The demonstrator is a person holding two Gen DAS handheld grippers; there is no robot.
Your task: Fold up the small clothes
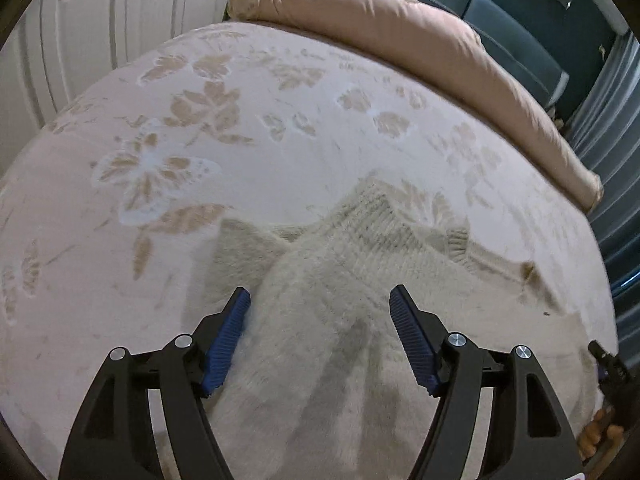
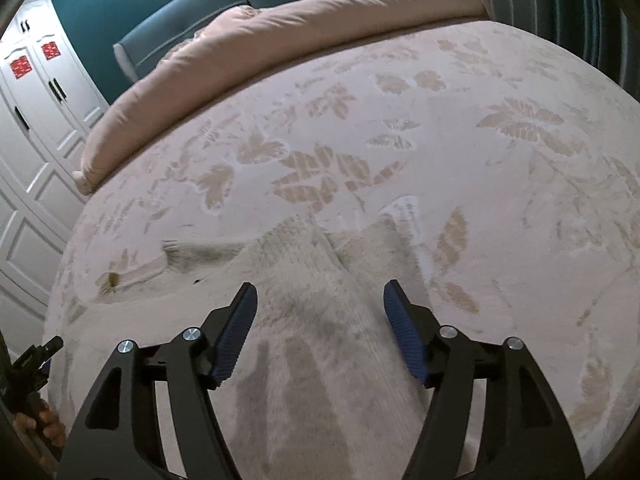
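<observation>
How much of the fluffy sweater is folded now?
Partly done, it seems: the cream sweater lies on the flowered bedspread with a sleeve already laid across its body. Nothing is in hand now: the left gripper and right gripper are both open above it, pads off the knit. Left to do: it still looks long and rumpled, so probably more folds.

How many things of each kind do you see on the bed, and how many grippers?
Cream knitted garment: 1
Pink rolled duvet along the far edge: 1
Grippers, both open over the garment: 2 (left gripper, right gripper)
Total: 4
All lie on the floral bedspread, which is not counted.
</observation>
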